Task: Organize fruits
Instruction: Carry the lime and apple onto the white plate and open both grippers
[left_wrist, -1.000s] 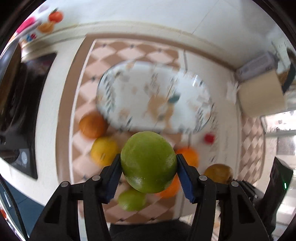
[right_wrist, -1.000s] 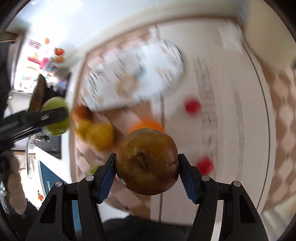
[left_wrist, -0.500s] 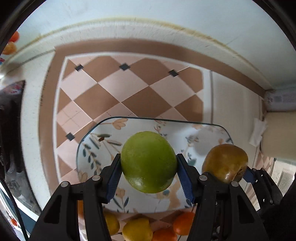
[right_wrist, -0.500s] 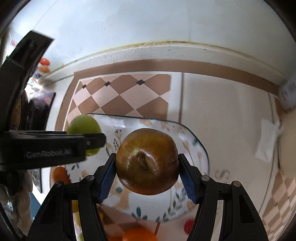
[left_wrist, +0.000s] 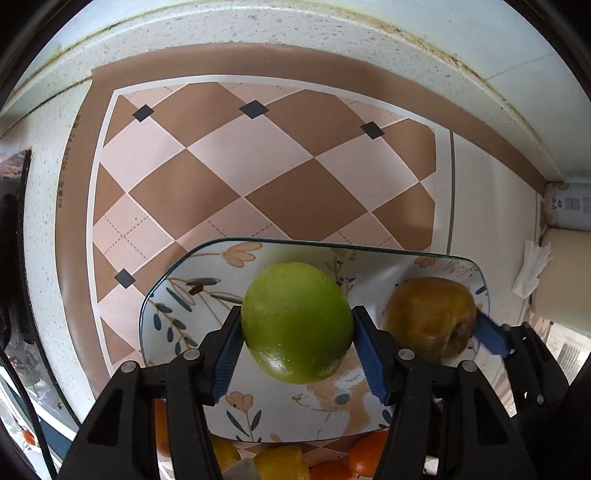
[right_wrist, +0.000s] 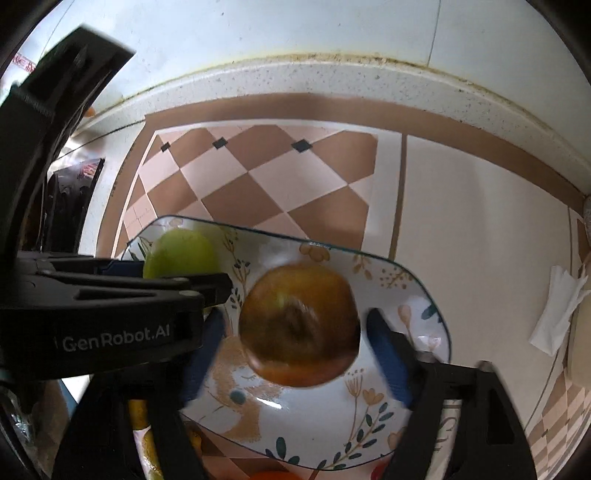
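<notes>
Brown fruit (right_wrist: 299, 325) sits free between spread right claw (right_wrist: 295, 354) pads only in right view.

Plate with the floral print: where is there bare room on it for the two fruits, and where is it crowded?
The plate is bare at its left end and along its near edge, below the green fruit and brown fruit. The checkered mat beyond it is also bare. It is crowded off the near rim, where the oranges and lemons sit.
</notes>
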